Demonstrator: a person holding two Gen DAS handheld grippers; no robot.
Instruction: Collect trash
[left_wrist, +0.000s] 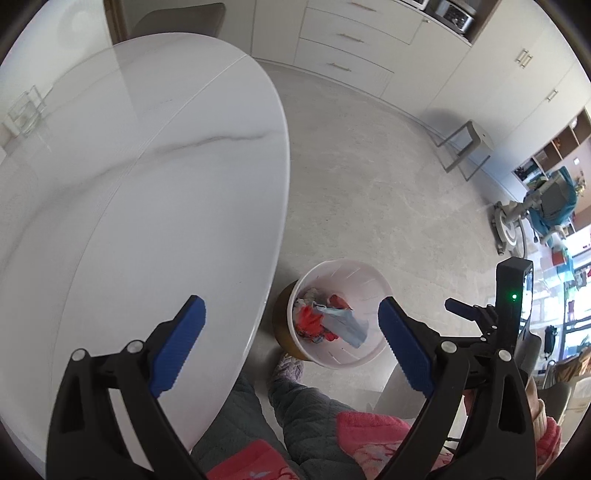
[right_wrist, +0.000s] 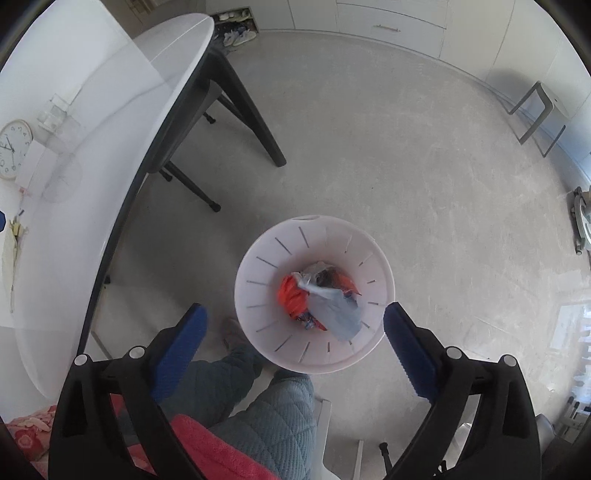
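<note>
Below our right tool (right_wrist: 293, 319), the white bin (right_wrist: 314, 354) on the floor holds the trash (right_wrist: 319, 297). Both it and the left tool (left_wrist: 291, 321) gape, empty. Such crumpled wrappers look light and soft; we'd pinch a fold.

Crumpled trash (right_wrist: 317, 299) inside upright white bin (right_wrist: 258, 295) on floor
</note>
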